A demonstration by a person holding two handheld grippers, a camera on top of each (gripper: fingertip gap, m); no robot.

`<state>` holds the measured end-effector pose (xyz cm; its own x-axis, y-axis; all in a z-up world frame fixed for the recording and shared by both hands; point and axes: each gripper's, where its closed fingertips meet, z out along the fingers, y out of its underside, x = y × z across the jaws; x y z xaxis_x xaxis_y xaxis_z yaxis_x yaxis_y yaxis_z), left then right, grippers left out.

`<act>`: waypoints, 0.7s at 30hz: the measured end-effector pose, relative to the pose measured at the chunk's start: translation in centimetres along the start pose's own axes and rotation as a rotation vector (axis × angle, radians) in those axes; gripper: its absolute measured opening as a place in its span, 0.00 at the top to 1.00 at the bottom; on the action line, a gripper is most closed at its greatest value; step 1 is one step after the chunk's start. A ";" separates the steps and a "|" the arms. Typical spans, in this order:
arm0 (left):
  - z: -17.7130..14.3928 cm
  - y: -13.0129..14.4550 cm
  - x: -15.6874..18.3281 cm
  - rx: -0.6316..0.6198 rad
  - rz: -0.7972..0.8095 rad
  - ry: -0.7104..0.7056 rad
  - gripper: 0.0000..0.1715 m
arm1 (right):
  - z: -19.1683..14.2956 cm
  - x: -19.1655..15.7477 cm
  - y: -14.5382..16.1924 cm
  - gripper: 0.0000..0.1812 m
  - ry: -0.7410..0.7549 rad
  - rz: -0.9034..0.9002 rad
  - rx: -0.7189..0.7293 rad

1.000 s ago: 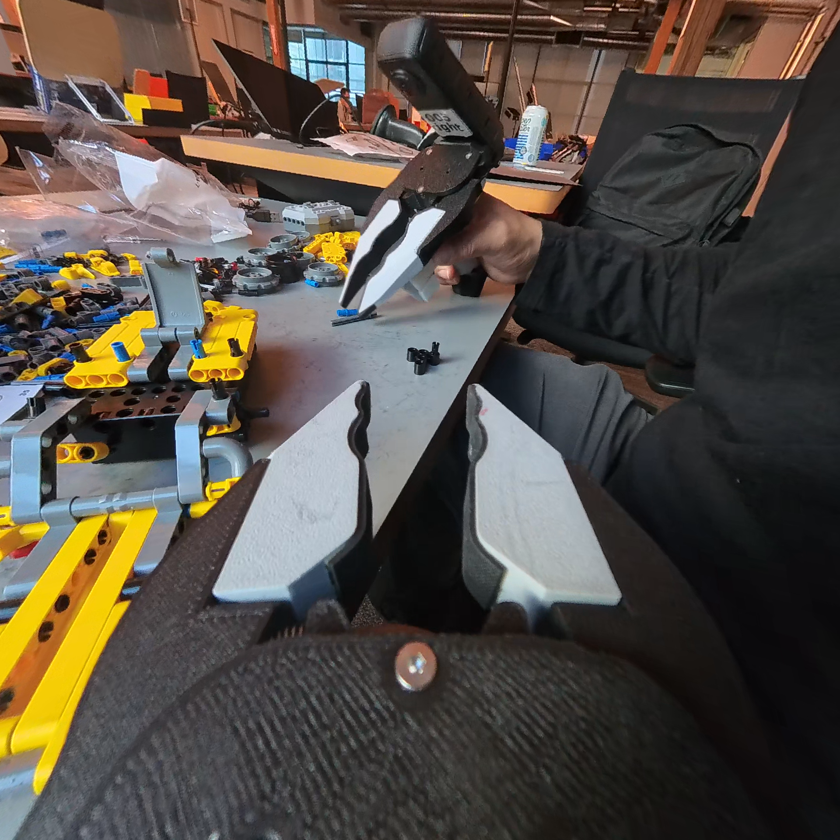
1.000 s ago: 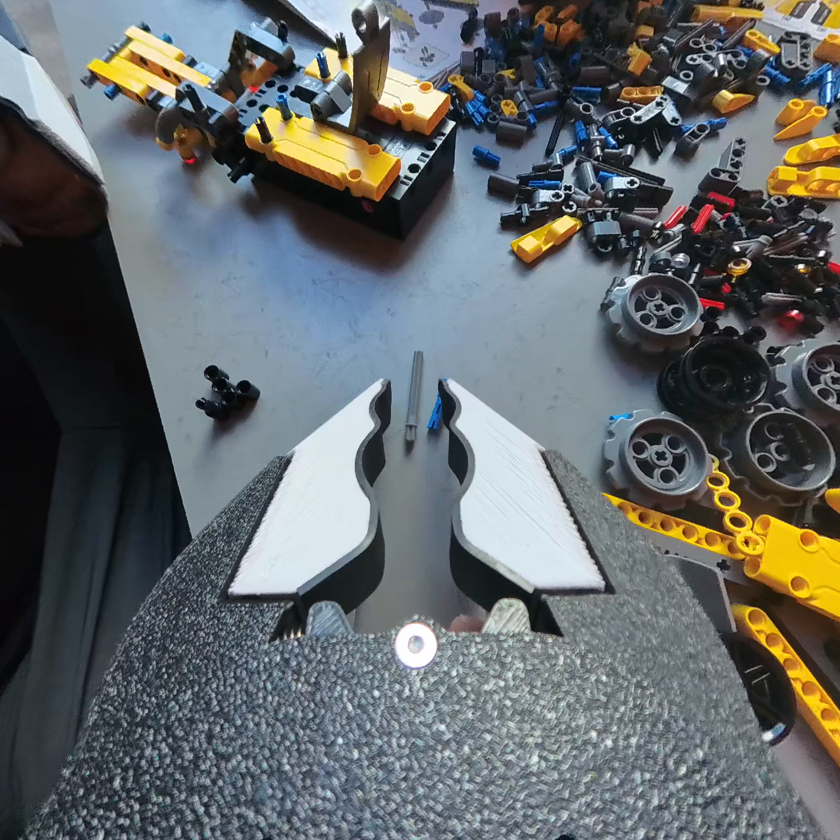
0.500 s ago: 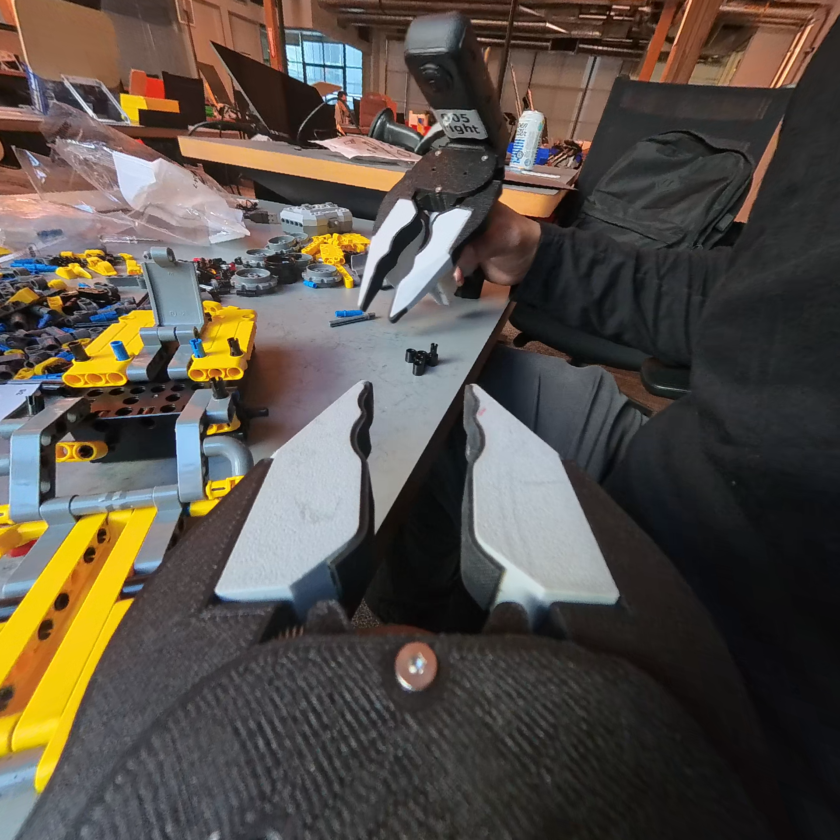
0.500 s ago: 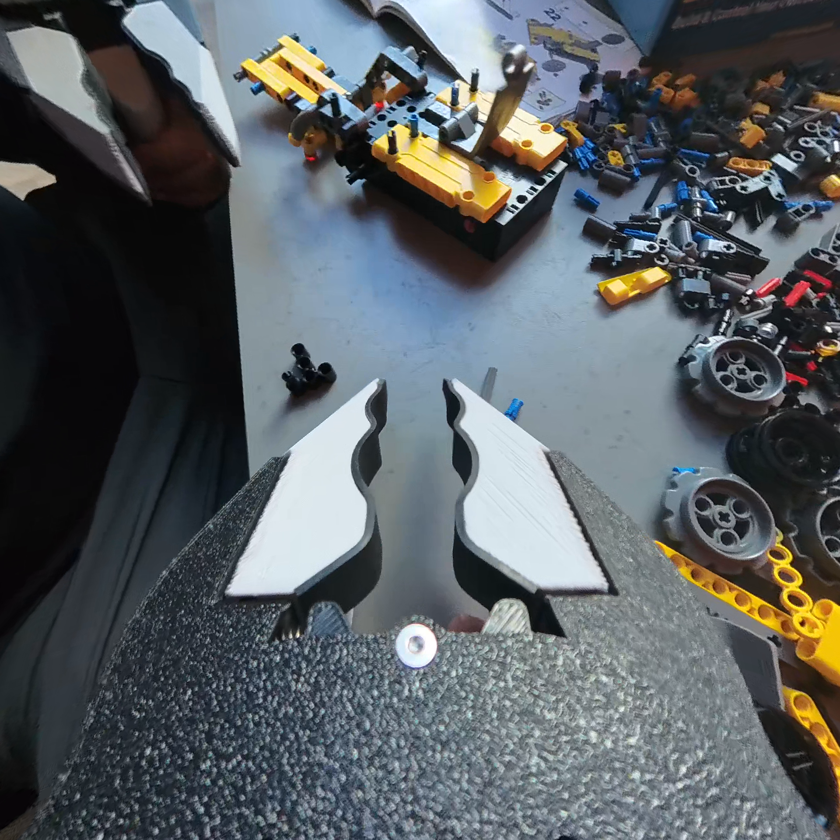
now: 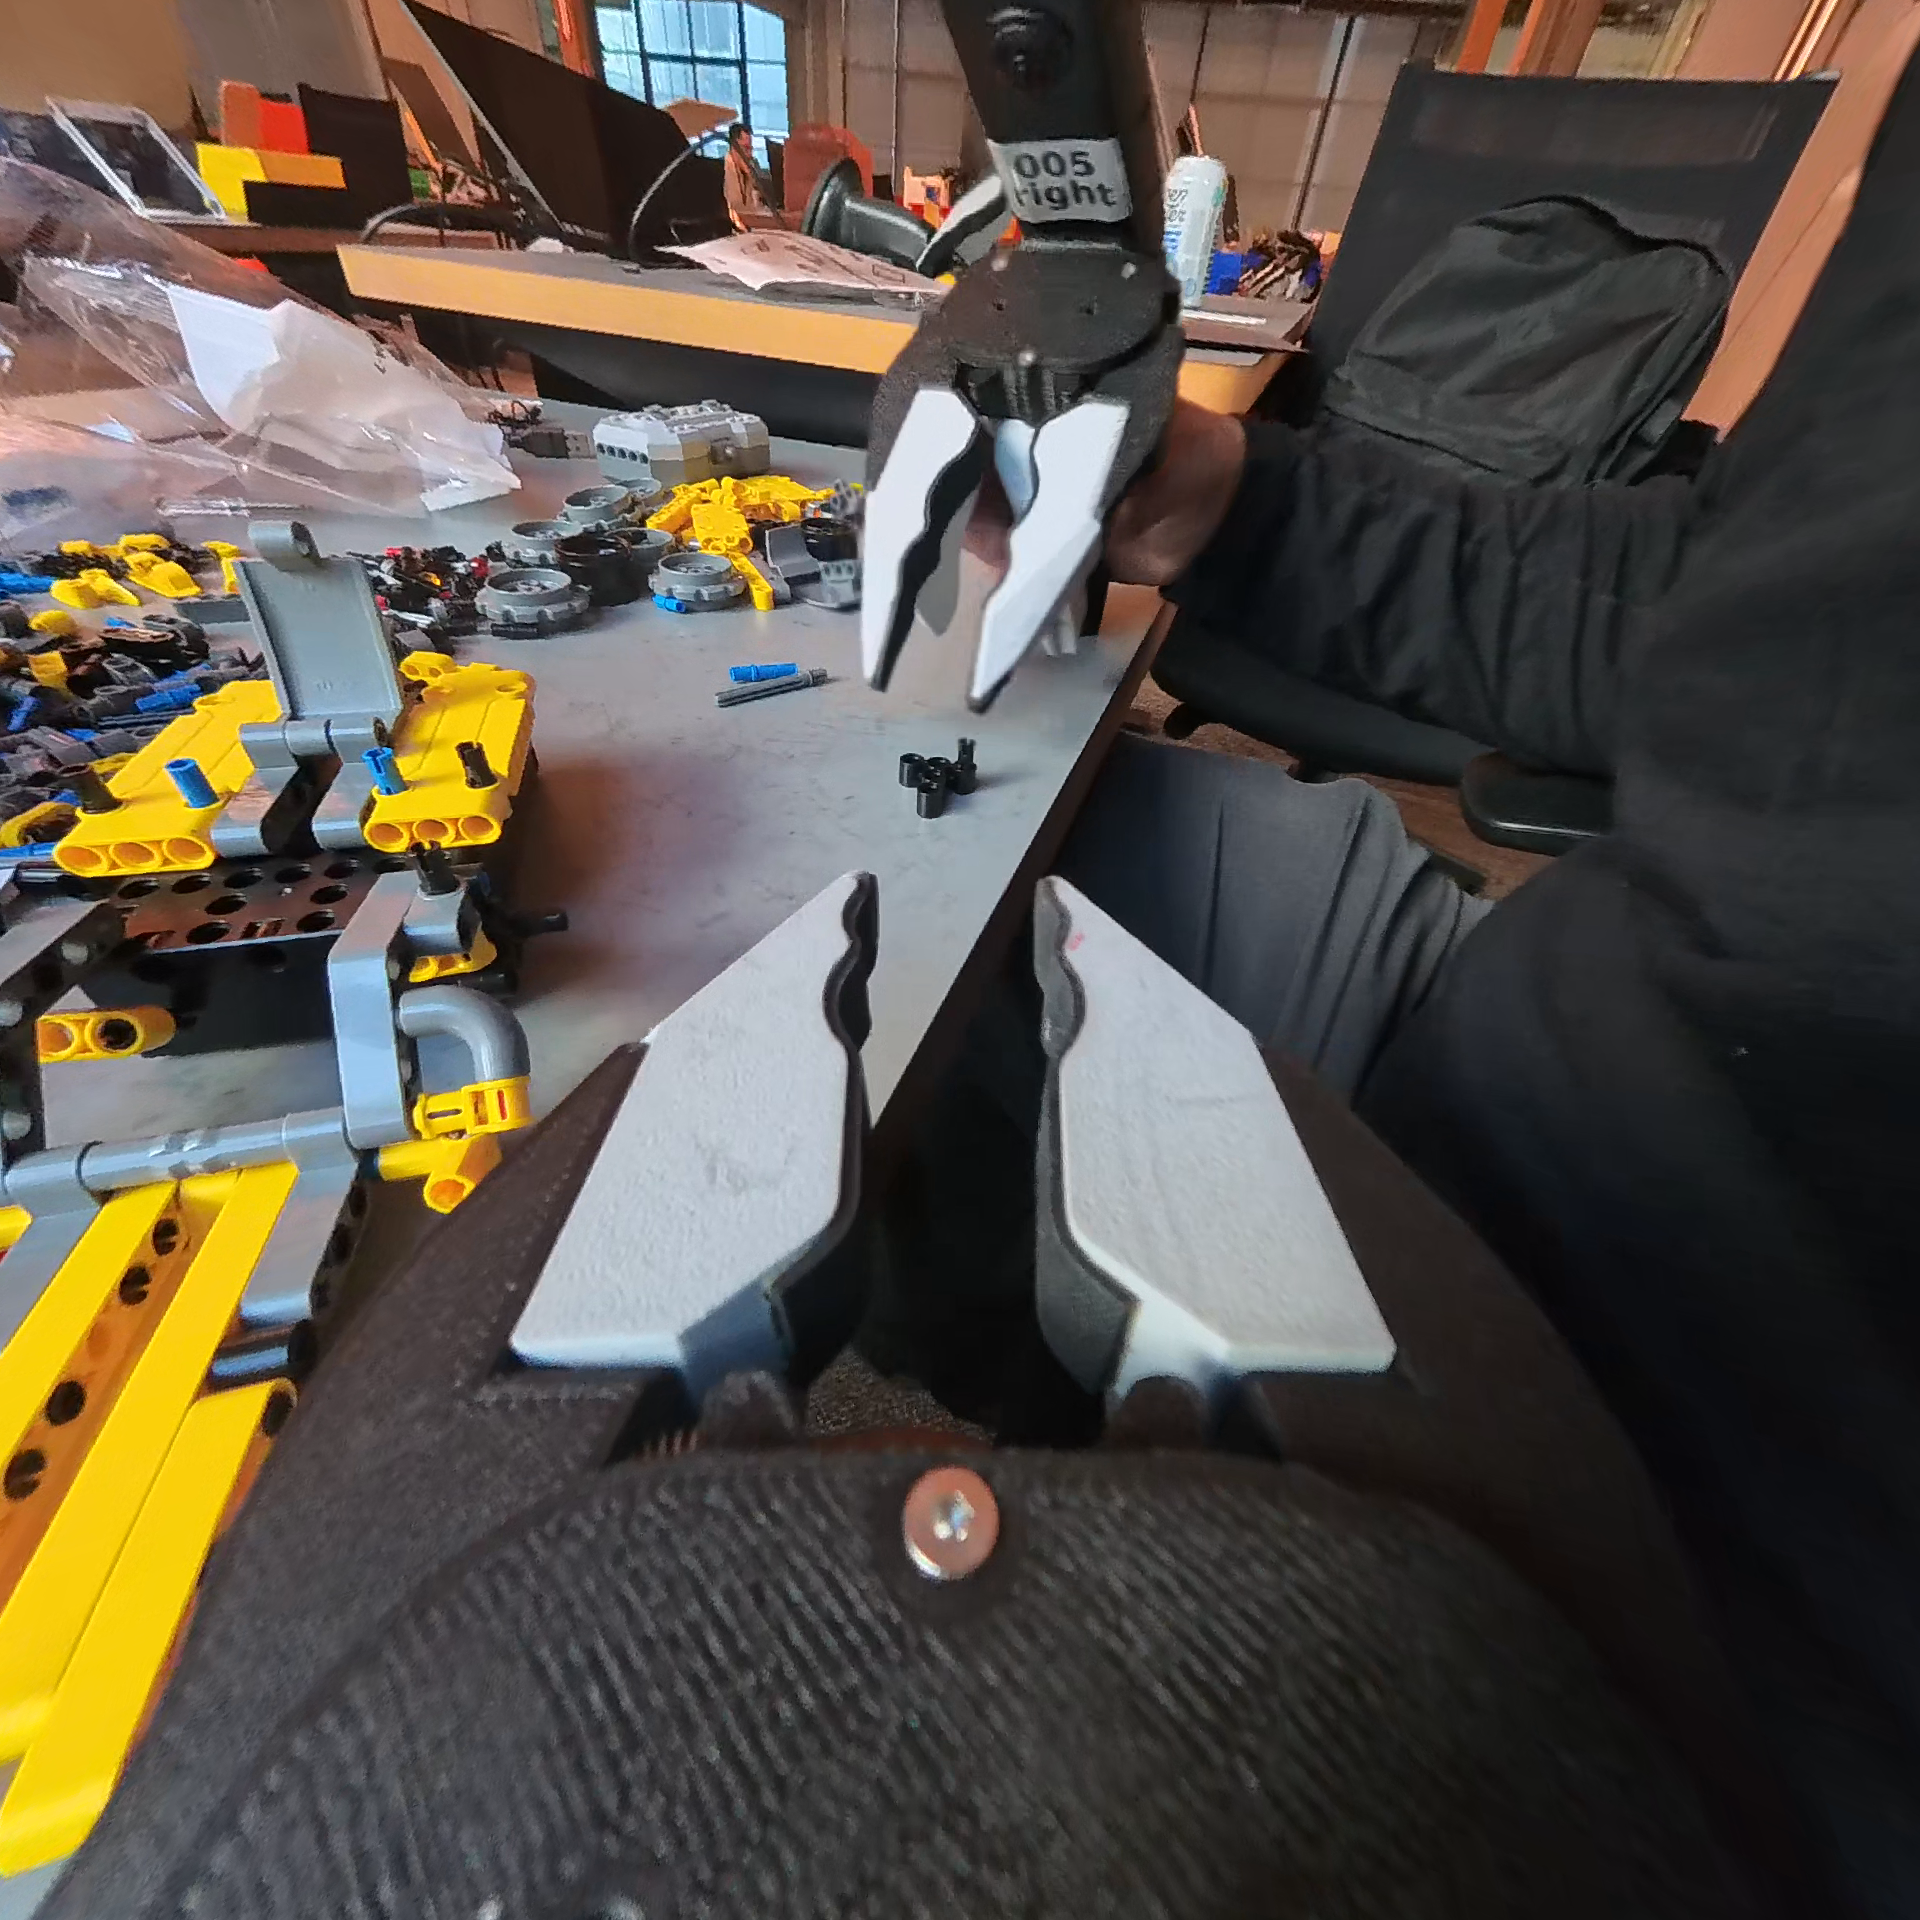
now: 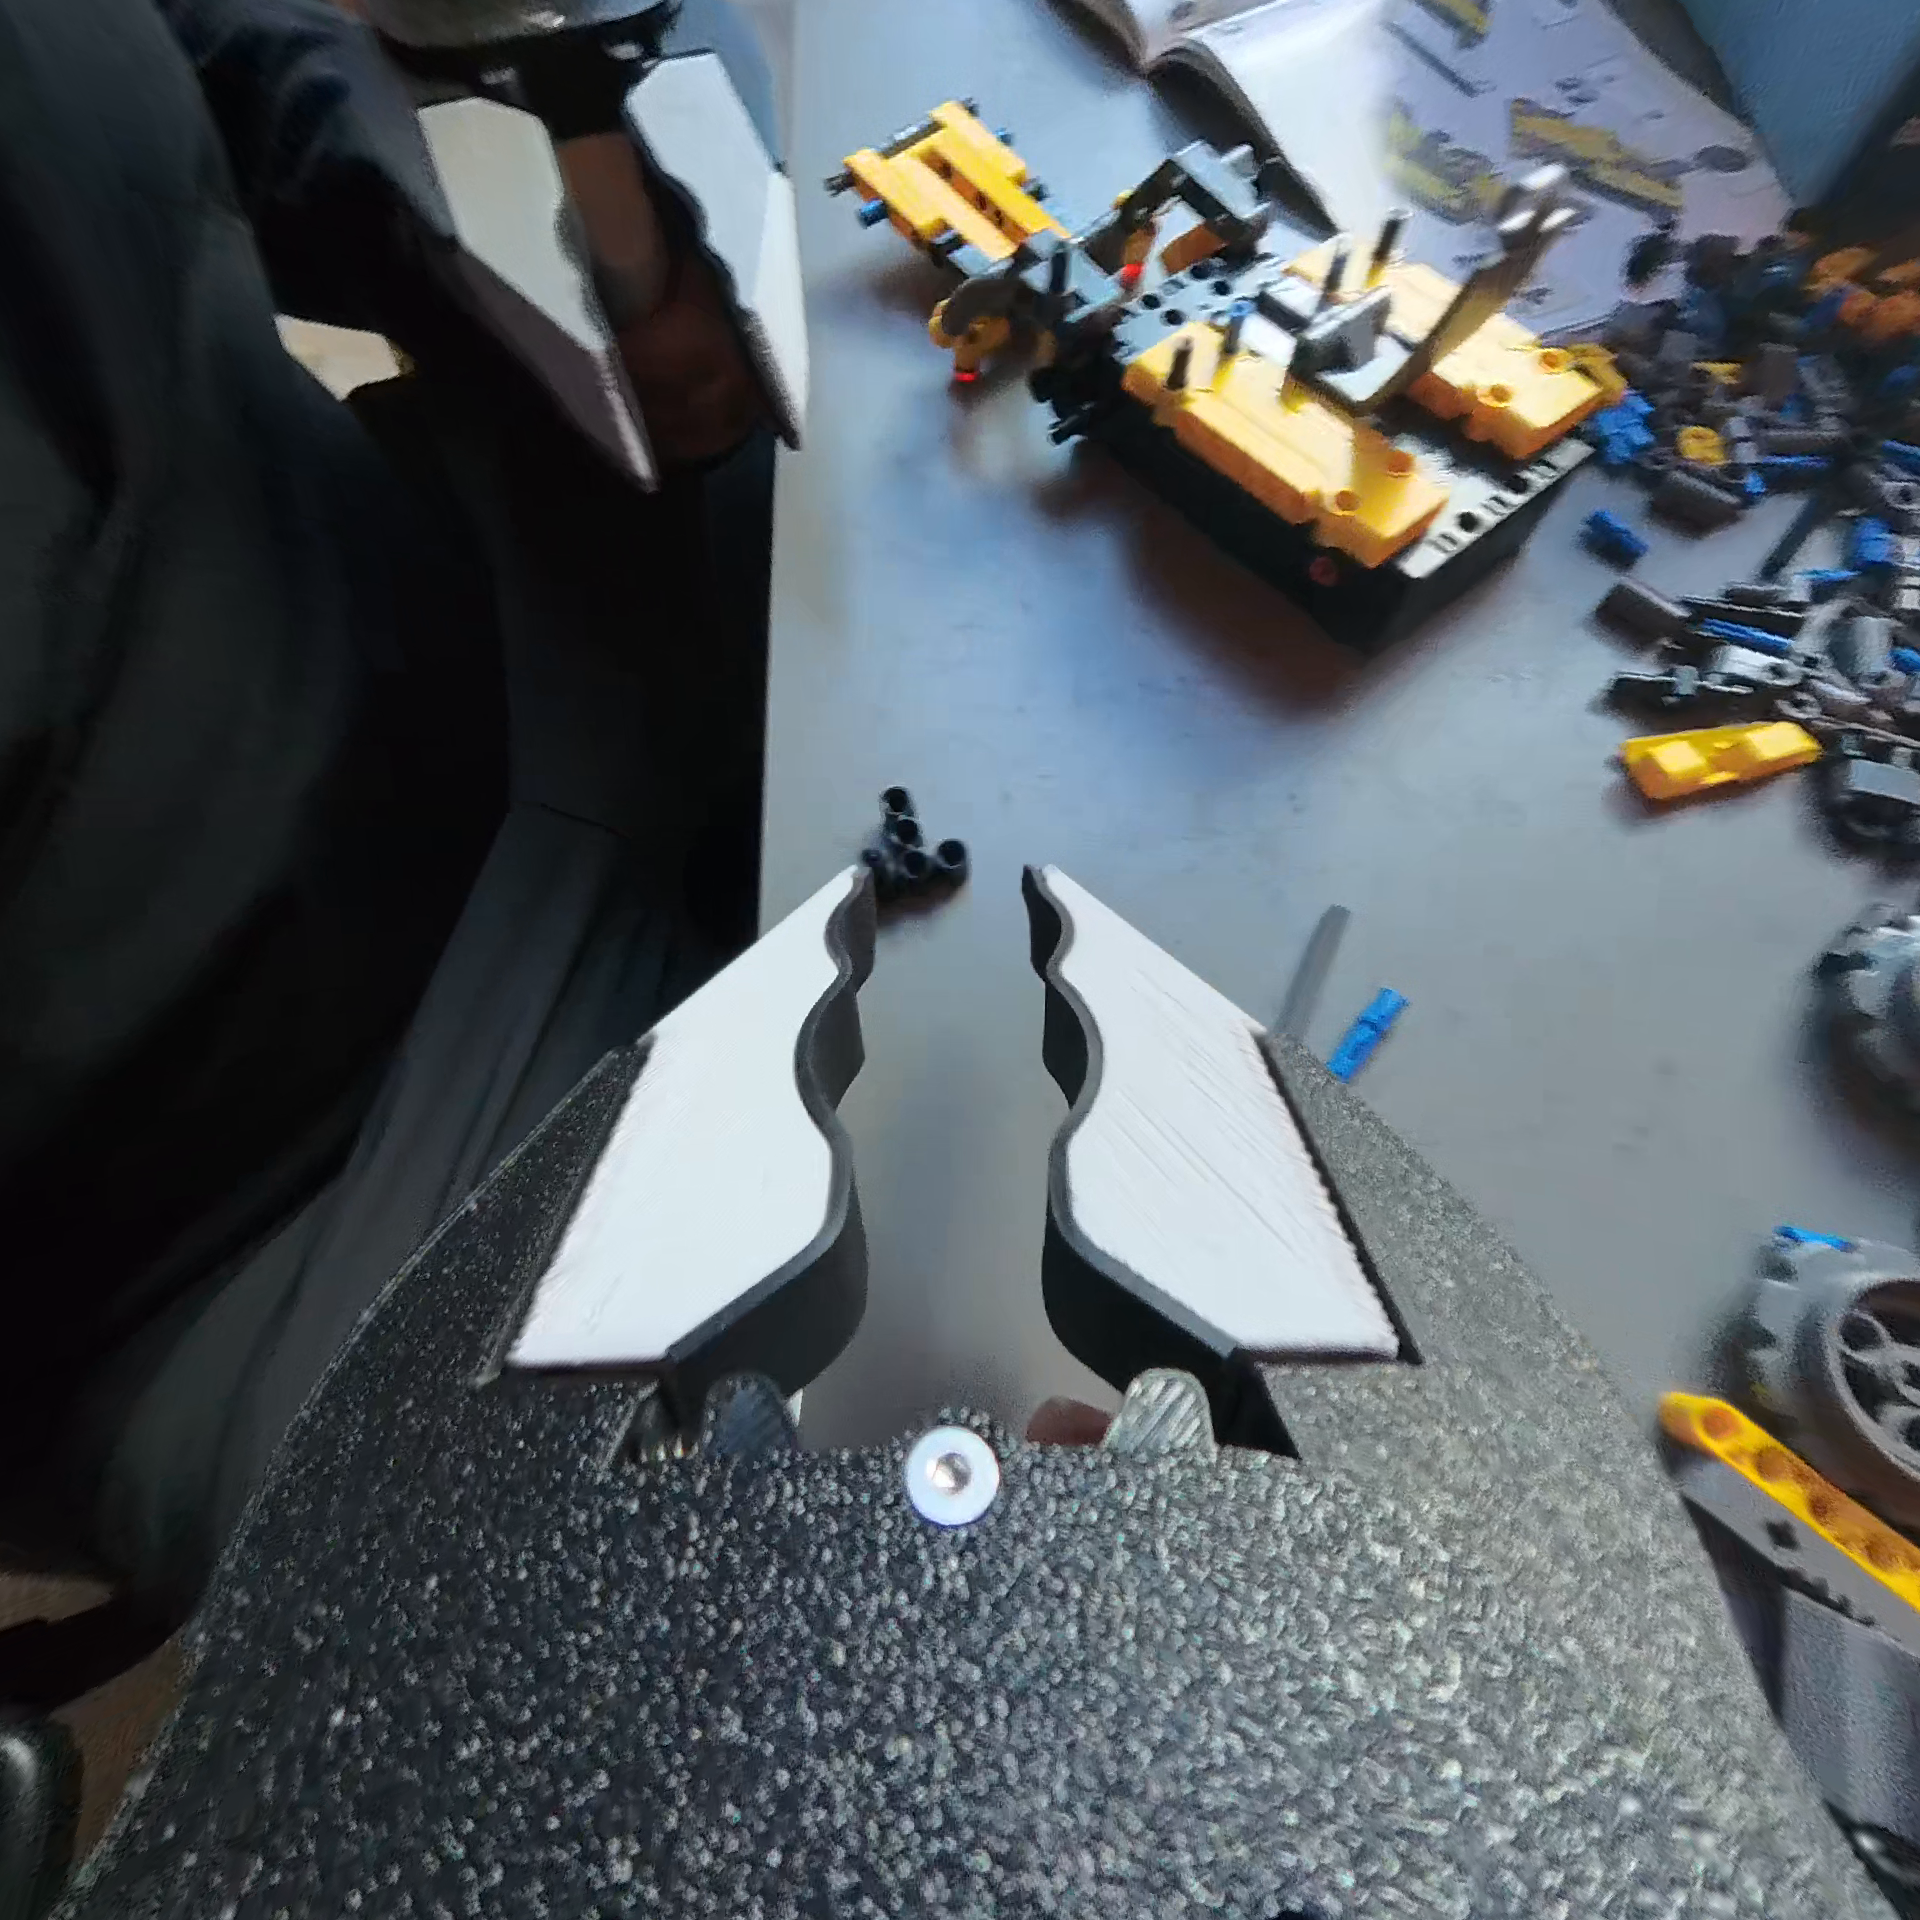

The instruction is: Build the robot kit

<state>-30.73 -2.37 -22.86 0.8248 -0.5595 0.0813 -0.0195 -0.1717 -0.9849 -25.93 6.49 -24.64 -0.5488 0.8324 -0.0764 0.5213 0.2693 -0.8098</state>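
Left wrist view, left to right. Upper left: a crumpled clear bag (image 5: pixel 260 384), pushed to the back of the table (image 5: pixel 727 831). Below it, loose parts (image 5: pixel 94 623) lie in a spread heap, presumably for picking by eye. Lower left: the yellow and black model (image 5: pixel 312 810) sits flat on its base, a grey panel (image 5: pixel 322 634) standing upright on it. Centre: grey wheels (image 5: pixel 613 561) are grouped together behind a bare patch of table. On that patch lie a grey axle (image 5: pixel 774 688) with a blue pin (image 5: pixel 762 671) just beside it, and, nearer the table edge, a small black connector (image 5: pixel 938 774) on its own.

Left gripper (image 5: pixel 956 914): fingers parted, nothing between them. It sits low at the table edge, half over the person's lap, apart from every part; it looks parked.

Right gripper (image 5: pixel 930 691), upper centre: held from behind by a hand (image 5: pixel 1174 509), tips down, hanging above the table. Its jaws stand partly open and empty. It is nearest the black connector, not touching it.

Right wrist view, left to right. Upper left: the left gripper (image 6: pixel 717 457), blurred. Centre: the right gripper (image 6: pixel 948 883) with a clear gap between its fingers; the connector (image 6: pixel 914 842) sits just beyond the left fingertip, off the gap's centre line. To the right: the axle (image 6: pixel 1311 961) and pin (image 6: pixel 1366 1029), then the wheels (image 6: pixel 1860 1351) at the right edge. Upper right: the model (image 6: pixel 1299 436) and an open booklet (image 6: pixel 1403 94) behind it.
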 end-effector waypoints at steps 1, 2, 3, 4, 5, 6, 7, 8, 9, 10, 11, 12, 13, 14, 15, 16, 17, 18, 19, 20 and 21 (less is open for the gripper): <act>0.1 0.1 0.0 -0.002 -0.003 0.003 0.85 | 0.2 -0.4 0.1 0.83 -0.014 -0.006 -0.011; 0.1 0.2 0.1 -0.009 -0.006 0.007 0.85 | 0.4 -0.7 0.1 0.82 -0.022 -0.009 -0.020; 0.2 0.3 0.1 -0.017 -0.005 0.009 0.84 | 0.5 -0.8 0.2 0.82 -0.023 -0.010 -0.030; 0.3 0.3 0.2 -0.022 -0.001 0.008 0.84 | 0.7 -0.8 0.3 0.82 -0.018 -0.011 -0.040; 0.4 0.4 0.2 -0.024 0.004 0.006 0.84 | 0.8 -0.7 0.3 0.81 -0.013 -0.012 -0.047; 0.4 0.4 0.3 -0.026 0.009 0.004 0.84 | 0.9 -0.8 0.2 0.80 -0.012 -0.013 -0.046; 0.4 0.4 0.3 -0.028 0.011 0.004 0.83 | 1.0 -0.8 0.2 0.80 -0.013 -0.015 -0.045; 0.5 0.4 0.4 -0.031 0.012 0.004 0.83 | 1.1 -0.9 0.2 0.80 -0.013 -0.018 -0.048; 0.6 0.5 0.4 -0.034 0.012 0.005 0.82 | 1.2 -0.9 0.3 0.80 -0.010 -0.021 -0.056; 0.6 0.5 0.4 -0.037 0.012 0.006 0.82 | 1.3 -0.9 0.4 0.80 -0.008 -0.025 -0.065; 0.7 0.6 0.5 -0.040 0.012 0.006 0.82 | 1.4 -1.0 0.4 0.80 -0.009 -0.027 -0.072; 0.7 0.7 0.5 -0.043 0.013 0.007 0.82 | 1.5 -1.0 0.5 0.80 -0.011 -0.027 -0.076; 0.7 0.7 0.5 -0.044 0.013 0.008 0.82 | 1.5 -1.1 0.5 0.81 -0.013 -0.025 -0.078; 0.7 0.7 0.5 -0.045 0.013 0.007 0.82 | 1.6 -1.1 0.4 0.81 -0.016 -0.023 -0.079; 0.7 0.7 0.5 -0.044 0.013 0.007 0.82 | 1.7 -1.1 0.4 0.81 -0.019 -0.022 -0.081; 0.6 0.6 0.4 -0.042 0.013 0.006 0.82 | 1.8 -1.1 0.5 0.82 -0.022 -0.022 -0.087; 0.6 0.6 0.4 -0.041 0.012 0.006 0.82 | 1.8 -1.2 0.5 0.83 -0.024 -0.021 -0.095; 0.6 0.6 0.4 -0.042 0.011 0.005 0.82 | 1.9 -1.2 0.7 0.84 -0.027 -0.021 -0.104; 0.6 0.6 0.4 -0.042 0.009 0.006 0.82 | 2.0 -1.2 0.7 0.85 -0.029 -0.022 -0.111; 0.6 0.6 0.4 -0.041 0.007 0.006 0.82 | 2.0 -1.3 0.8 0.87 -0.032 -0.026 -0.114; 0.5 0.6 0.4 -0.041 0.005 0.007 0.82 | 2.0 -1.3 0.8 0.87 -0.030 -0.029 -0.114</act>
<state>-30.13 -2.25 -23.53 0.8208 -0.5660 0.0772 -0.0470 -0.2016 -0.9783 -26.17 4.67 -26.36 -0.5835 0.8089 -0.0728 0.5749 0.3481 -0.7405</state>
